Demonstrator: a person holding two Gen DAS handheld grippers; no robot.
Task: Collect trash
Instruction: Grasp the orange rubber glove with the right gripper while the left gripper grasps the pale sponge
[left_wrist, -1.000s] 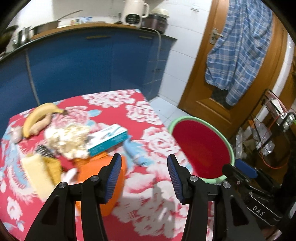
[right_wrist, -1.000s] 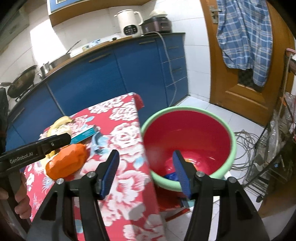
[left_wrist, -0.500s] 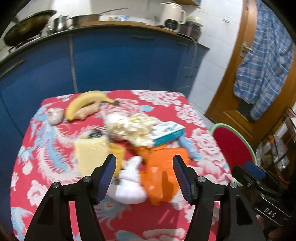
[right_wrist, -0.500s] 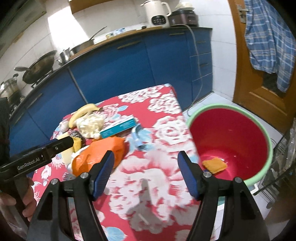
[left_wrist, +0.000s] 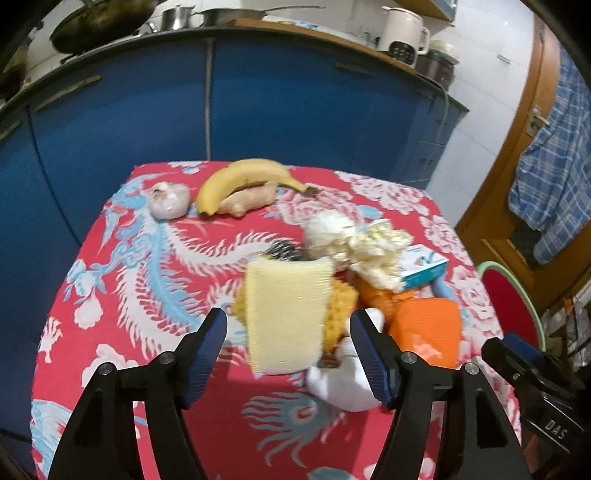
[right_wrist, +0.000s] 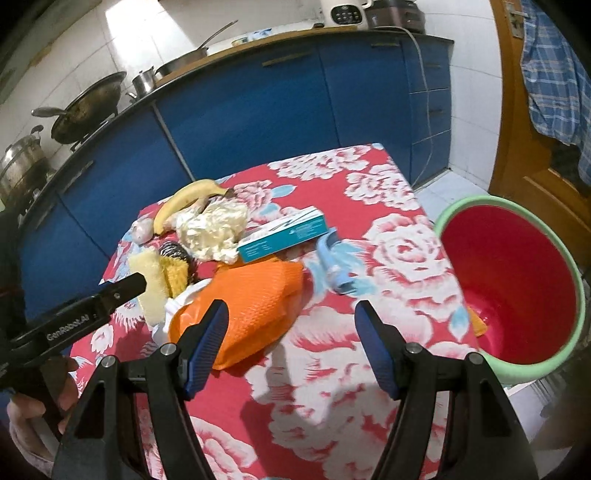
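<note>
A pile of trash lies on the red floral table (left_wrist: 147, 302): a pale yellow sponge (left_wrist: 286, 314), an orange bag (right_wrist: 255, 299), white crumpled paper (left_wrist: 354, 243), a teal box (right_wrist: 284, 232), a white wad (left_wrist: 340, 380) and a blue item (right_wrist: 334, 264). My left gripper (left_wrist: 288, 354) is open, its fingers on either side of the near end of the yellow sponge. My right gripper (right_wrist: 290, 343) is open and empty above the table, near the orange bag. The red bin with a green rim (right_wrist: 517, 288) stands right of the table, an orange scrap (right_wrist: 478, 325) inside.
A banana (left_wrist: 243, 177), ginger (left_wrist: 247, 201) and garlic (left_wrist: 168, 199) lie at the table's far side. Blue kitchen cabinets (left_wrist: 258, 99) stand behind. A wooden door with a hung plaid shirt (left_wrist: 554, 166) is at the right. A wire rack (left_wrist: 576, 317) is beside the bin.
Both grippers have swung left, away from the bin and toward the trash pile. My left gripper has come over the yellow sponge. Both stay open.
</note>
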